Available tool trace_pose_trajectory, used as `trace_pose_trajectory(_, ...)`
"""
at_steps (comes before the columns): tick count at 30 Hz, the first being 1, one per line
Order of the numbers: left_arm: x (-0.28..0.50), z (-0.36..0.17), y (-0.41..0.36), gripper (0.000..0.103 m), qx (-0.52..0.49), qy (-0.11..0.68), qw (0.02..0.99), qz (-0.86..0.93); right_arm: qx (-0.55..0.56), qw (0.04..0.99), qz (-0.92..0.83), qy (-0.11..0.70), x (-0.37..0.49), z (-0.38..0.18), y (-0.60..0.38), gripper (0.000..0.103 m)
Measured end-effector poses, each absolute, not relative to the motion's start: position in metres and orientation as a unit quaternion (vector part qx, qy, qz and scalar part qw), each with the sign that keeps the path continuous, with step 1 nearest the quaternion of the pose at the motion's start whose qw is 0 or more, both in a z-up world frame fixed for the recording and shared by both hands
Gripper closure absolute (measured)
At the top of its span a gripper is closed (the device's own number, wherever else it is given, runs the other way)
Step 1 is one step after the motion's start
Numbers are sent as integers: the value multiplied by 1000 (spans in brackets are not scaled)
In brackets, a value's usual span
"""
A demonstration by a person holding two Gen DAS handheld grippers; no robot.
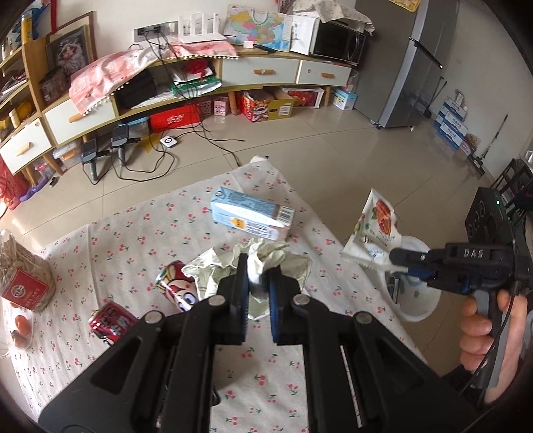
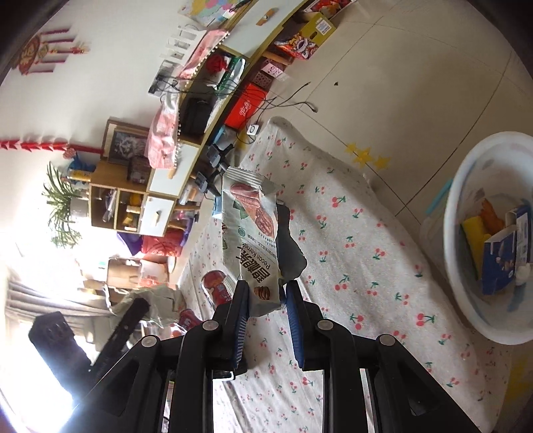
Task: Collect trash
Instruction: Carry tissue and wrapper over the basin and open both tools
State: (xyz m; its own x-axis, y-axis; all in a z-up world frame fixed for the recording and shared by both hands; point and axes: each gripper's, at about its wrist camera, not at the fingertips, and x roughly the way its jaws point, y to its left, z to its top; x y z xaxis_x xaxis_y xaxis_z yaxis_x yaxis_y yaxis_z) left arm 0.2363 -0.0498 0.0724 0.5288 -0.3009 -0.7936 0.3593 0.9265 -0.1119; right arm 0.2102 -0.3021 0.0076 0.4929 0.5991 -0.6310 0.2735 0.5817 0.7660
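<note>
Pinching a crumpled paper (image 1: 253, 266) on the cherry cloth (image 1: 133, 233), the left gripper (image 1: 258, 283) is squeezed tight. The right gripper (image 2: 266, 296) clamps a snack bag (image 2: 253, 239) up in the air, near the white tub (image 2: 466, 186).

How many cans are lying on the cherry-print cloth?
2: a crushed cartoon-face can beside the crumpled wrapper, and a red can nearer the camera. More may hide behind the left gripper.

Cherry-print cloth (image 1: 140, 239), fridge (image 1: 409, 66), microwave (image 1: 338, 41), map (image 1: 256, 25)
</note>
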Motion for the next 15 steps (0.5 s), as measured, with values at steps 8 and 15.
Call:
trace_pose_trajectory(8,207,71,-111,92,52,442,859,-254,483,758,4,438,170,22,-432,80)
trace_pose_trajectory(15,185,61,-165,92,67,447,842,-294,391,776,-12,495,160,17,-452,79)
